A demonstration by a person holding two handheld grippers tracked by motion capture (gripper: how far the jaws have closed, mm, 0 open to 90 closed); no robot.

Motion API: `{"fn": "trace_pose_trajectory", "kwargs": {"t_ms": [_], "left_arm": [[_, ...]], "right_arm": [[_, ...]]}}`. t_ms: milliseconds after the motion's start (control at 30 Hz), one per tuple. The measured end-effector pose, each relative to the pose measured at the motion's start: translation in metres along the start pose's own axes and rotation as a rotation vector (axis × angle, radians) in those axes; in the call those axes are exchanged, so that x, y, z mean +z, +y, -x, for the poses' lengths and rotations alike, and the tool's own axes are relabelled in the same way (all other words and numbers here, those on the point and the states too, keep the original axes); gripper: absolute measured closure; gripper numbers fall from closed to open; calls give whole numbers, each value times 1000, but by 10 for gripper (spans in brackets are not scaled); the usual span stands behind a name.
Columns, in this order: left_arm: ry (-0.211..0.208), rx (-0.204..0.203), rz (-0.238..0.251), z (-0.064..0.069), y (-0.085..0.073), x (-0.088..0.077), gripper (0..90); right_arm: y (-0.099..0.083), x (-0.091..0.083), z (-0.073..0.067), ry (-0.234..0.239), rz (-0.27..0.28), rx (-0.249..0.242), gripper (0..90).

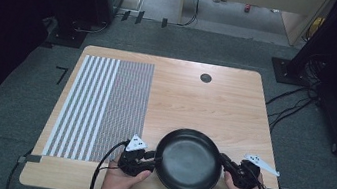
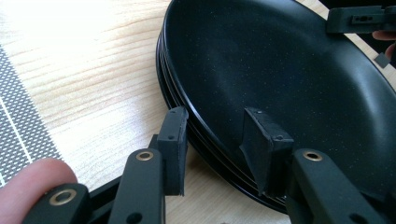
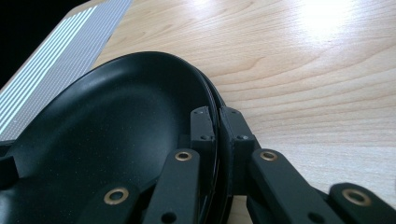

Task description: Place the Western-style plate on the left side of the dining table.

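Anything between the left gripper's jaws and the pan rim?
Nothing visible. The left gripper straddles the rim of the black pan, one jaw outside and one inside, with a gap still showing at the pads. The right gripper is already clamped on the opposite rim.

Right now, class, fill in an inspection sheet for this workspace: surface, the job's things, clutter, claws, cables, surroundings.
Surface: wooden table, with a striped mat on its left part.
Job's things: black plates, stacked, at the near edge.
Clutter: nothing seen, apart from a dark round disc near the far edge.
Claws: right claw shut on the plates' right rim; left claw straddles the left rim, one jaw inside, one outside, pads not yet pressing.
Cables: one loops from the left claw over the table's near edge; more lie on the floor at right.
Surroundings: grey carpet, dark stands on both sides.
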State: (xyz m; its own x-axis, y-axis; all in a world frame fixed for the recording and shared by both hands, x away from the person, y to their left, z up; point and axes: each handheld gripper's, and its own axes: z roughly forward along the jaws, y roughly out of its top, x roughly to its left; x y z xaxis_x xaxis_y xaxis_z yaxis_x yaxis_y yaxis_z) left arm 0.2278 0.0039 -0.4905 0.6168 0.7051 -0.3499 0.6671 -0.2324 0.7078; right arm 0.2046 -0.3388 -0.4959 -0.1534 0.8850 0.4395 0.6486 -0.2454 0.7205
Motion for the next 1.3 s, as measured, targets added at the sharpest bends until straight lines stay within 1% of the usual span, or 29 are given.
{"fn": "trace_pose_trajectory", "kwargs": {"t_ms": [67, 100, 133, 167, 200, 233, 267, 367, 467, 500, 533, 667, 767, 833, 900, 967, 1067, 1200, 1300], "left_arm": [[-15, -18, -5, -2, 0, 0, 611], [-22, -26, -6, -3, 1, -1, 610], [-34, -38, -9, -4, 1, -1, 610], [-46, -53, -14, -5, 1, -2, 613], [-51, -56, -18, -6, 2, -3, 619], [-52, -57, -21, -7, 2, -5, 623], [-52, -56, -24, -7, 3, -6, 625], [-45, -59, -32, -9, 6, -11, 635], [-37, -62, -33, -13, 8, -18, 644], [-40, -61, -31, -14, 9, -20, 646], [-41, -53, -32, -14, 10, -22, 649], [-11, -23, -39, -10, 12, -25, 651], [-23, -37, -36, -11, 11, -24, 650], [-39, -45, -31, -14, 10, -24, 648], [-44, -37, -28, -14, 10, -23, 648], [-46, -38, -29, -15, 9, -22, 648], [-67, -56, -26, -19, 8, -20, 647], [-77, -60, -25, -20, 8, -20, 646], [-83, -69, -21, -21, 8, -20, 646]], "right_arm": [[-1, 1, 0, 13, -3, 4, 854], [-1, 2, 1, 36, -7, 26, 855], [-1, 2, 1, 36, -7, 26, 855], [-2, 3, 3, 55, -9, 50, 856], [-2, 5, 6, 83, -12, 85, 857], [-3, 6, 8, 100, -15, 105, 856], [-4, 6, 8, 109, -17, 112, 854], [-5, 8, 5, 112, -29, 91, 850], [-6, 10, 1, 134, -46, 82, 845], [-6, 11, 0, 141, -53, 81, 843], [-7, 12, -1, 142, -52, 77, 844], [-7, 12, -3, 148, -61, 73, 842], [-7, 12, -3, 147, -63, 80, 842], [-7, 12, -3, 144, -66, 89, 840], [-7, 13, -2, 143, -69, 101, 836], [-8, 13, -2, 144, -71, 116, 830], [-10, 15, -2, 146, -76, 136, 814], [-11, 17, -4, 142, -76, 157, 806], [-13, 18, -4, 141, -68, 188, 808]]}}
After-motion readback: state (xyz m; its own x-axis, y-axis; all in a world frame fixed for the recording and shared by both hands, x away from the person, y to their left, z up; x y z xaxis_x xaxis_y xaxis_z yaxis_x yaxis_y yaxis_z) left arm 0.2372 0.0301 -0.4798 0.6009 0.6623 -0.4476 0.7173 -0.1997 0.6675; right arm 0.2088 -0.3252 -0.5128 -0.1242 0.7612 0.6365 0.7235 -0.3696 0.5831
